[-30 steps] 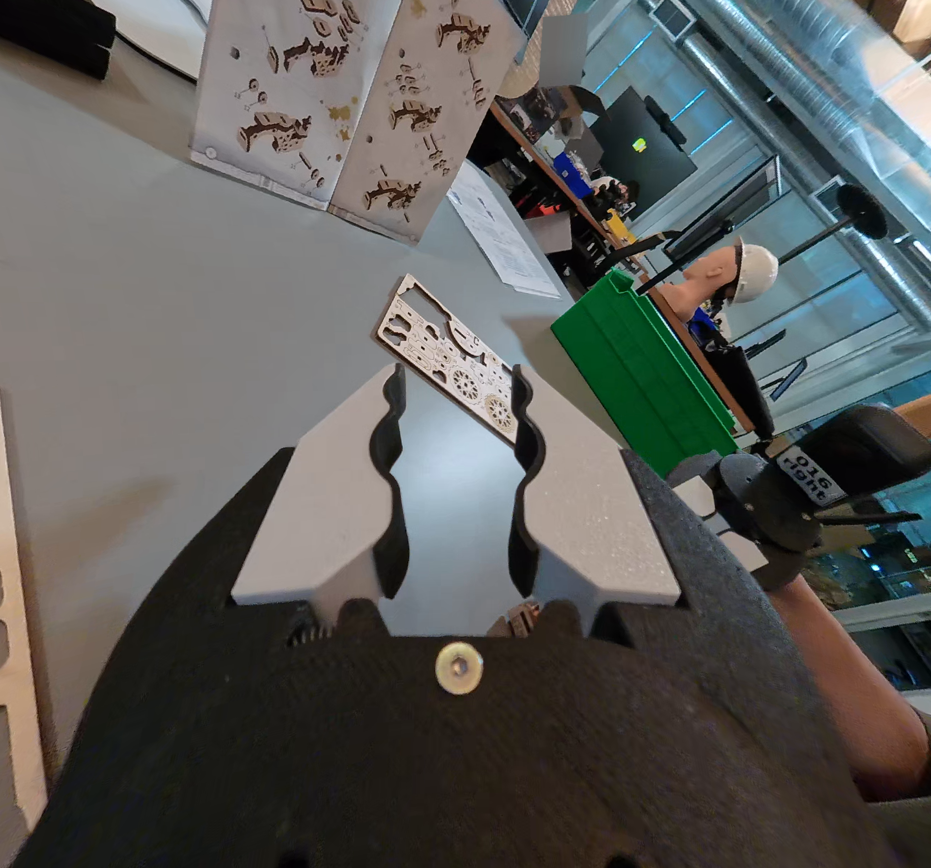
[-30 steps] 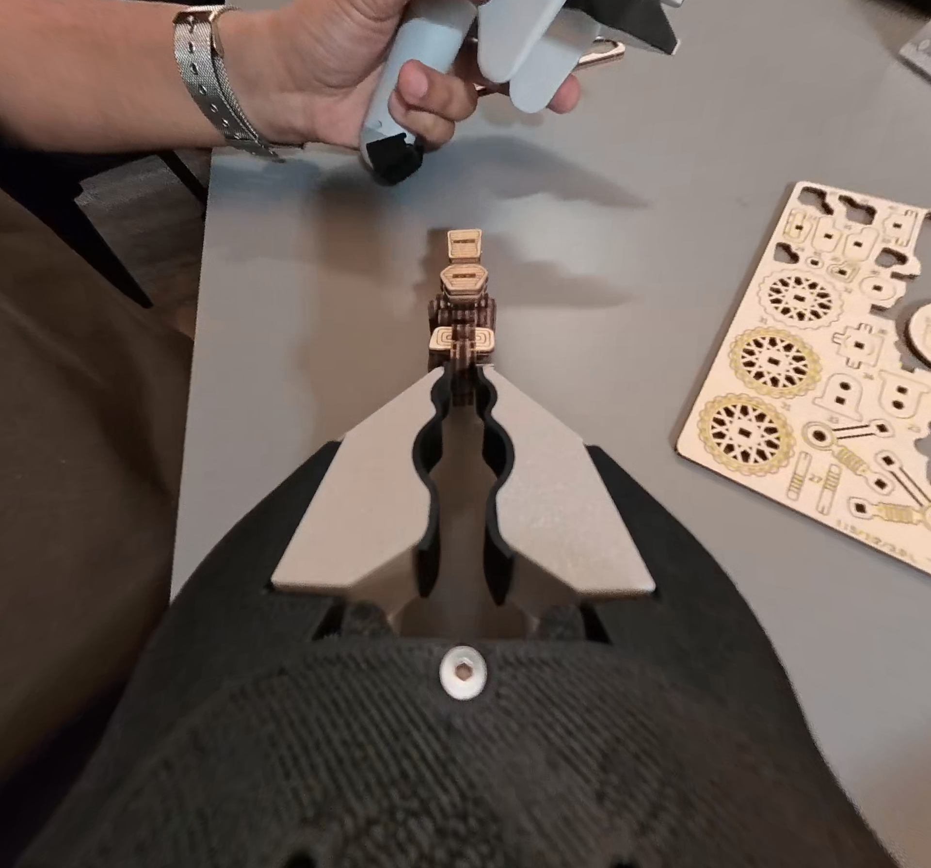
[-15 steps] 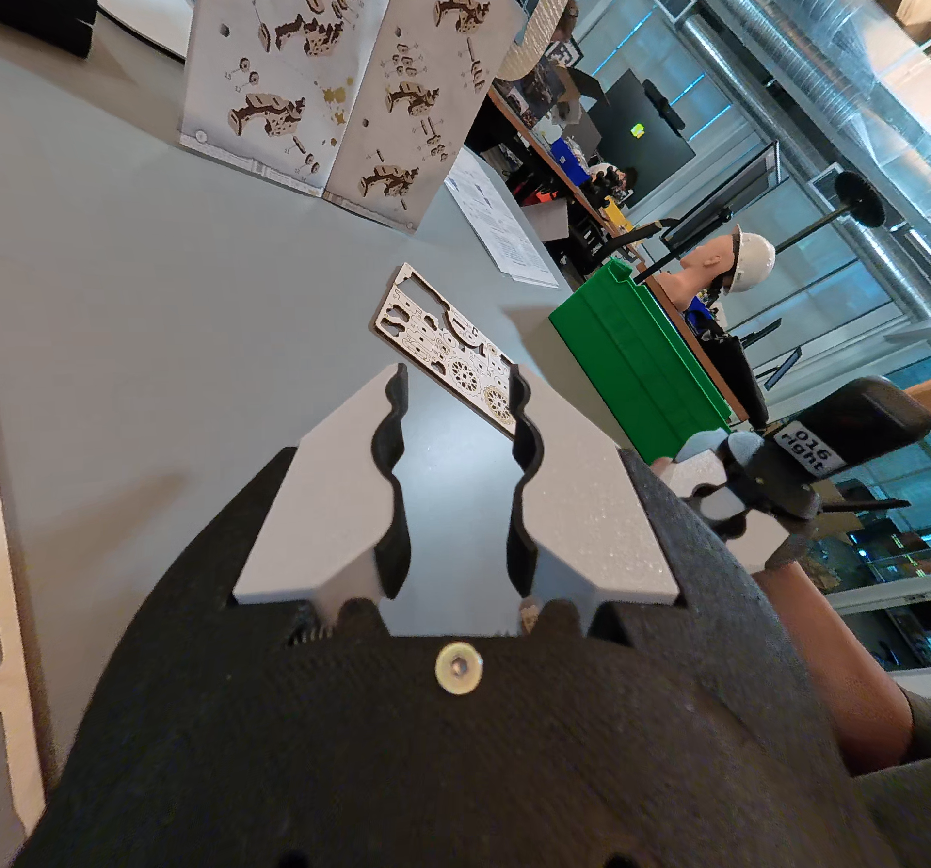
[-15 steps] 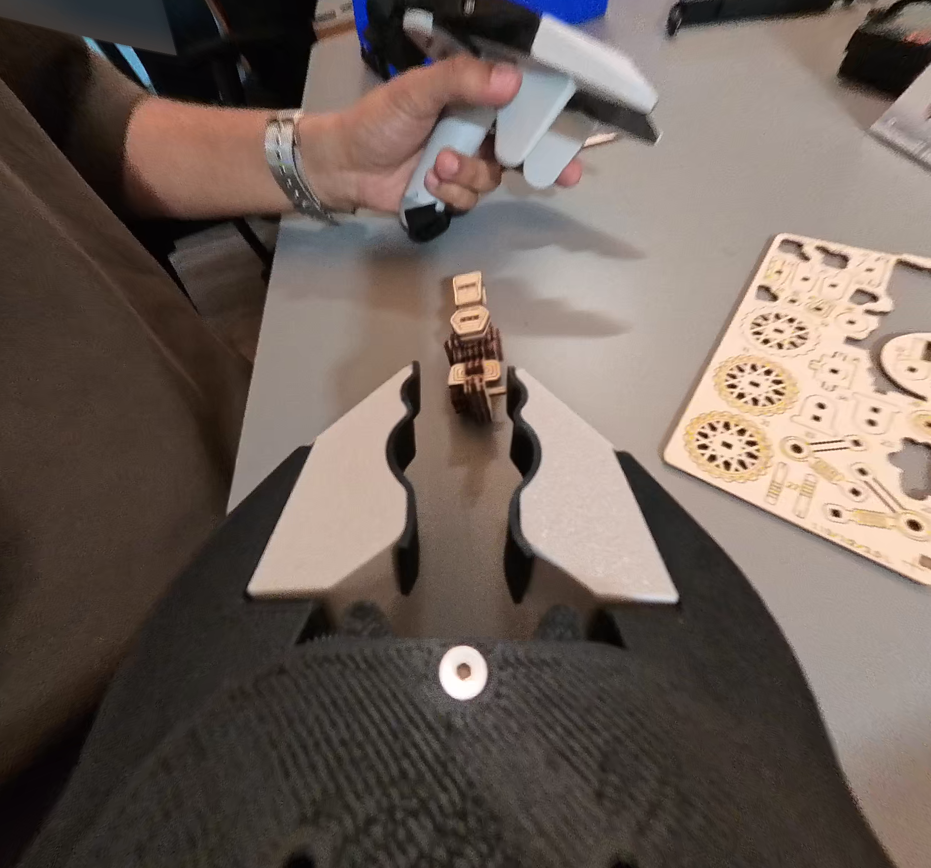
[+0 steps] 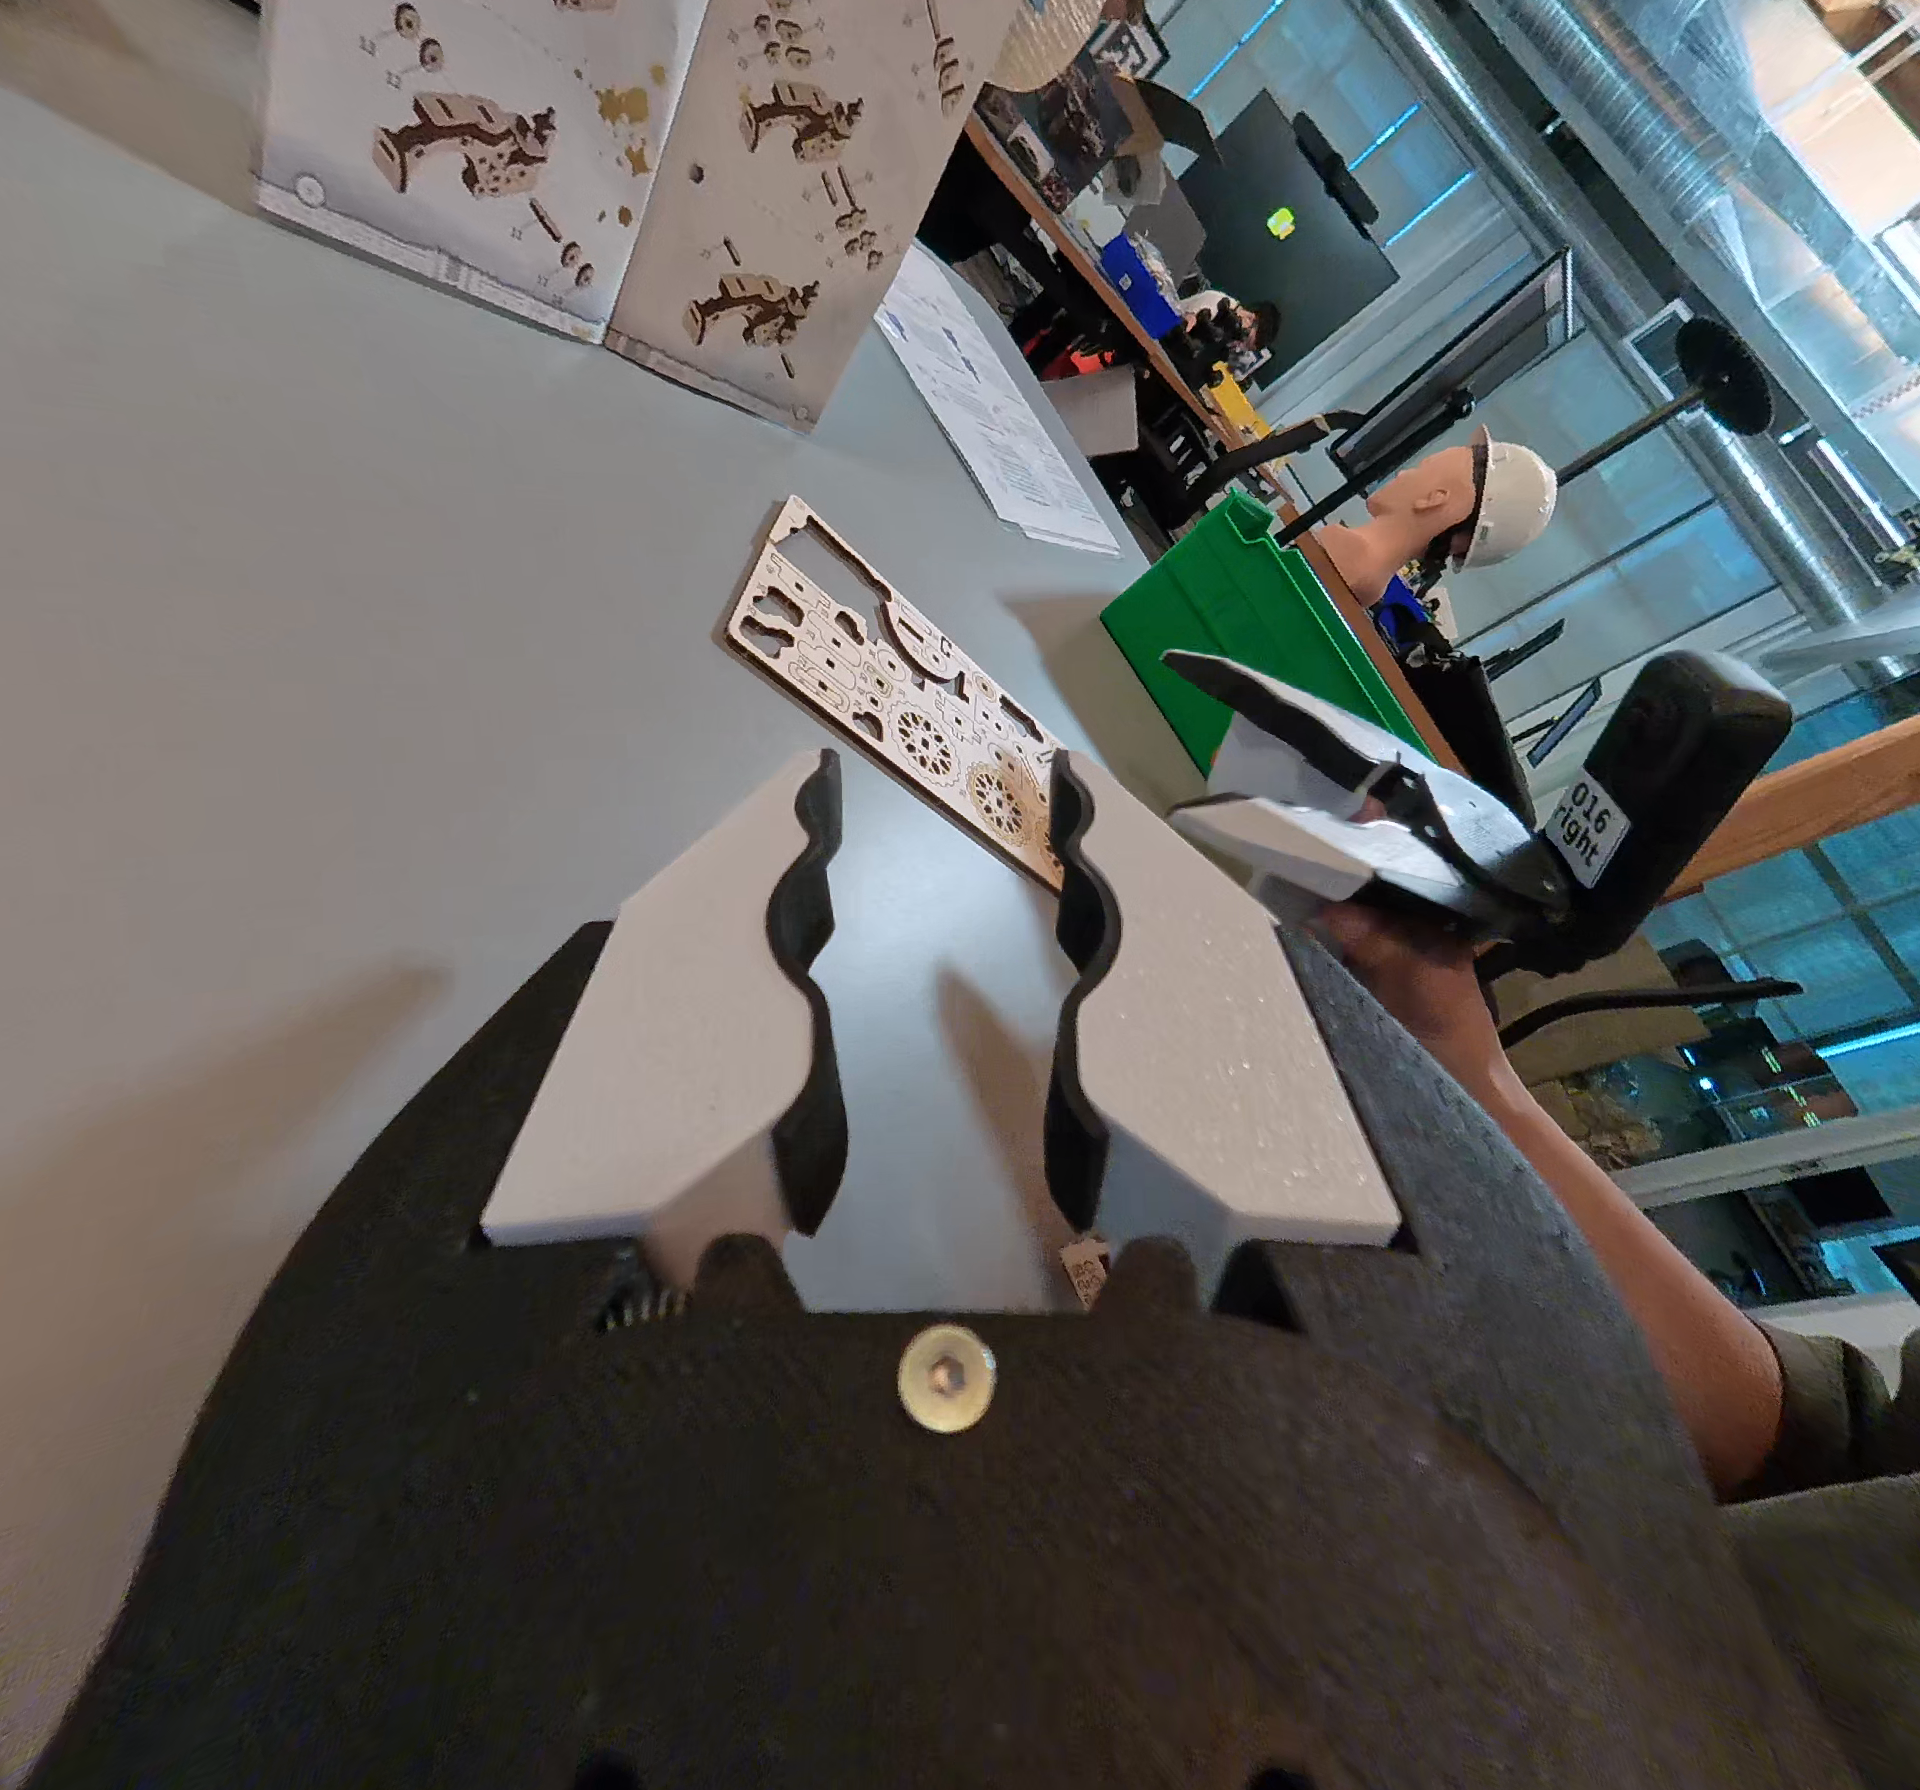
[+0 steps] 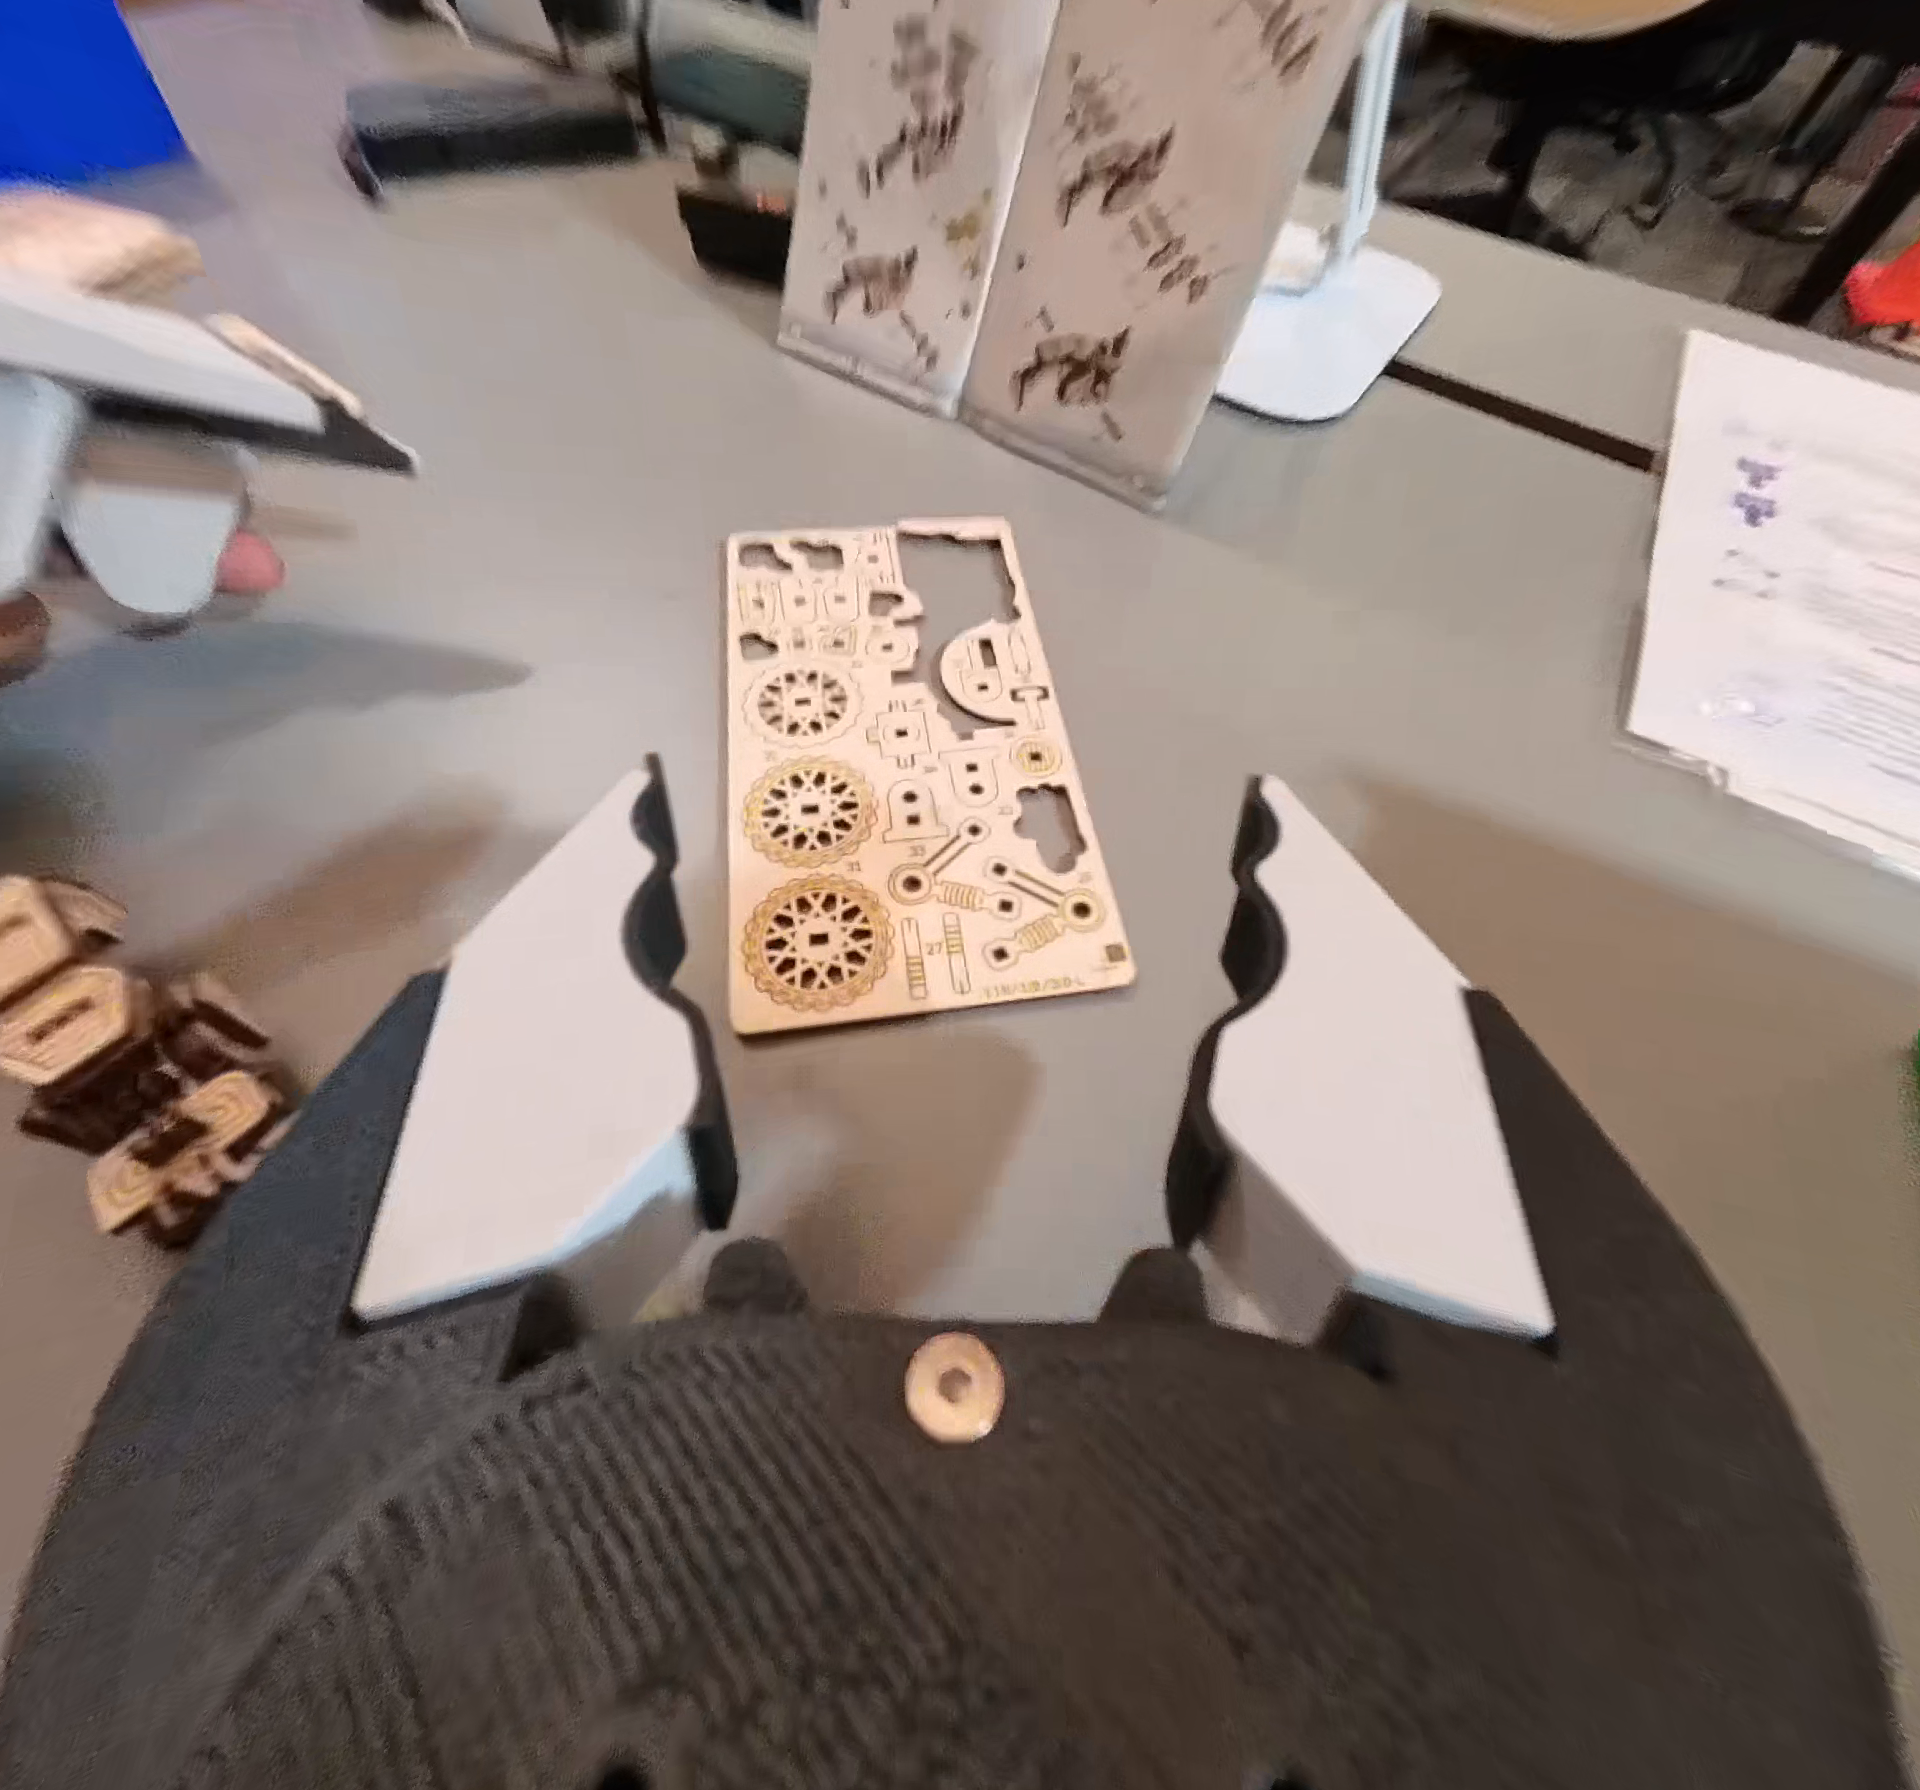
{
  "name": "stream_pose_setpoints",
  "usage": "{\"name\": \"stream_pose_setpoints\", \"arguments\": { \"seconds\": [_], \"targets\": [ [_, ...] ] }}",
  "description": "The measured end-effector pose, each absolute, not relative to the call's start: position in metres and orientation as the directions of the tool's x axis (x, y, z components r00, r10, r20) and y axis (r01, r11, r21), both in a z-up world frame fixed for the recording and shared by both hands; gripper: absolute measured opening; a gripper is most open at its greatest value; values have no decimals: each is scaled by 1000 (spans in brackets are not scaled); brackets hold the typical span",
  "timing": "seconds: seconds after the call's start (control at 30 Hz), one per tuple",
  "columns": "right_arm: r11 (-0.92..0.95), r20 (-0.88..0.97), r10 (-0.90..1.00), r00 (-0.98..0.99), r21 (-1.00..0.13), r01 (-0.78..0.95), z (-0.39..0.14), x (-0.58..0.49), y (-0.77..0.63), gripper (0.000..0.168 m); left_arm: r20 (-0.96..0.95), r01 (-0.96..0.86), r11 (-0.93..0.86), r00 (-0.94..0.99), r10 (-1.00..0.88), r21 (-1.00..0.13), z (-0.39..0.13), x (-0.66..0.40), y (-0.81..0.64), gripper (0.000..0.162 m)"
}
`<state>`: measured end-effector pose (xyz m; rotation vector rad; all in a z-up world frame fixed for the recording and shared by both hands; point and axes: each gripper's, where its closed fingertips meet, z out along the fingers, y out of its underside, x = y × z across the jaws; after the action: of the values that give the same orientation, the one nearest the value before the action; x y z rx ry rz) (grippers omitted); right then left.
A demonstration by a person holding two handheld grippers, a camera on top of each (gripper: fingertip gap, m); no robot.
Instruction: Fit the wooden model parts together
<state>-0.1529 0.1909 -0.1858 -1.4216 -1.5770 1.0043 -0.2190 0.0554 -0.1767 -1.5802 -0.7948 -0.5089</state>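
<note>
A flat wooden parts sheet (image 6: 904,784) with wheel cut-outs lies on the grey table (image 6: 1351,618), straight ahead of my right gripper (image 6: 954,784), which is wide open and empty just above it. The part-built wooden model (image 6: 114,1044) stands on the table at the lower left of that view, apart from both grippers. My left gripper (image 5: 943,774) is open and empty above the table, with the sheet (image 5: 894,712) beyond its tips. The right gripper (image 5: 1174,732) shows at the right of the left wrist view. The left gripper (image 6: 384,441) shows at the left of the right wrist view.
A folded instruction booklet (image 6: 1039,182) stands upright behind the sheet. A white lamp base (image 6: 1320,327) sits beside it. A printed page in a clear holder (image 6: 1787,597) lies to the right. A green bin (image 5: 1247,639) stands at the table's far edge.
My right gripper has let go of the wooden model, opened wide and swung right to face the parts sheet. The left gripper has stayed open and barely moved.
</note>
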Motion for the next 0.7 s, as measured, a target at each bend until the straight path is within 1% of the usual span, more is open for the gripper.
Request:
{"name": "stream_pose_setpoints", "arguments": {
  "seconds": [0.03, 0.13, 0.2, 0.27, 0.3, 0.33, 0.37, 0.43, 0.47, 0.57, 0.63, 0.7],
  "targets": [
    [102, 78, 994, -72, -897, 430, -194, -156, 189, 113, 715, 734, -35, 670, 201, -678, -177, -218, 56, 38],
    [177, 162, 984, -76, -814, 554, -218, -165, 188, 118, 714, 734, -51, 673, 191, -678, -178, -213, 59, 38],
    [174, 150, 984, -91, -761, 625, -233, -170, 187, 116, 717, 735, -60, 674, 181, -676, -178, -210, 60, 38],
    [115, 38, 991, -130, -741, 661, -240, -175, 179, 99, 717, 735, -78, 676, 170, -674, -179, -206, 63, 38],
    [80, -13, 991, -133, -742, 665, -240, -177, 178, 95, 721, 737, -88, 674, 161, -670, -180, -204, 65, 39],
    [54, -38, 992, -123, -750, 660, -238, -179, 180, 78, 727, 742, -97, 670, 153, -663, -181, -202, 67, 39],
    [33, -60, 991, -119, -756, 654, -236, -178, 181, 71, 732, 747, -104, 665, 146, -657, -181, -201, 68, 39],
    [8, -185, 959, -217, -743, 669, -236, -174, 164, 57, 734, 748, -111, 664, 143, -655, -182, -200, 68, 40],
    [-28, -232, 950, -210, -733, 680, -236, -173, 163, 50, 732, 745, -115, 667, 144, -657, -182, -199, 68, 41],
    [-102, -293, 937, -189, -750, 654, -228, -173, 164, 28, 722, 740, -127, 672, 164, -660, -185, -199, 66, 42],
    [-155, -356, 917, -183, -738, 657, -226, -172, 161, 56, 718, 738, -128, 674, 174, -662, -186, -200, 66, 42],
    [-211, -404, 898, -173, -742, 636, -220, -174, 155, 87, 726, 747, -133, 664, 181, -651, -188, -200, 66, 42]
  ]
}}
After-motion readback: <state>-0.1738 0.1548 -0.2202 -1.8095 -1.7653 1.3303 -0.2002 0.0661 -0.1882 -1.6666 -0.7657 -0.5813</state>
